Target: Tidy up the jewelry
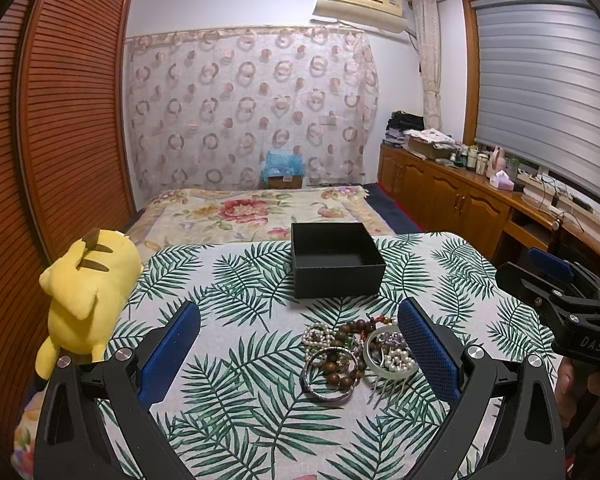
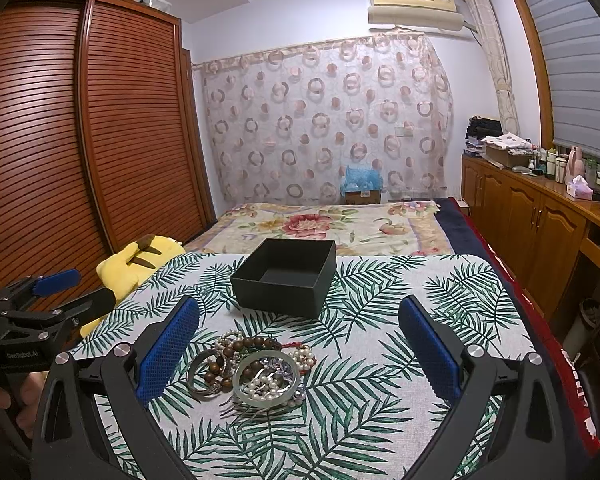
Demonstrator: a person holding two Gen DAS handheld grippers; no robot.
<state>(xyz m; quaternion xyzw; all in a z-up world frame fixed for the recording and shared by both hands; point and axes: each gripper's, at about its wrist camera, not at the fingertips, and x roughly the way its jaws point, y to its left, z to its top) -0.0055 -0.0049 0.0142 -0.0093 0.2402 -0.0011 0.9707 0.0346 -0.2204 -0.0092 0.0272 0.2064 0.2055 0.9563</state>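
While both tongs (image 1: 300,344) (image 2: 300,344) hover spread, jewelry (image 1: 354,356) lies between.

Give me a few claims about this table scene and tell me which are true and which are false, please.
1. The black box is empty. True.
2. The jewelry pile lies inside the box. False: it lies on the leaf-print tablecloth, in front of the box.
3. The left gripper is clamped on a bracelet. False: it is open and holds nothing.
4. The right gripper is open too. True.
5. A yellow plush toy sits at the table's left edge. True.
6. The brown bead bracelet hangs over the box rim. False: it rests in the pile.
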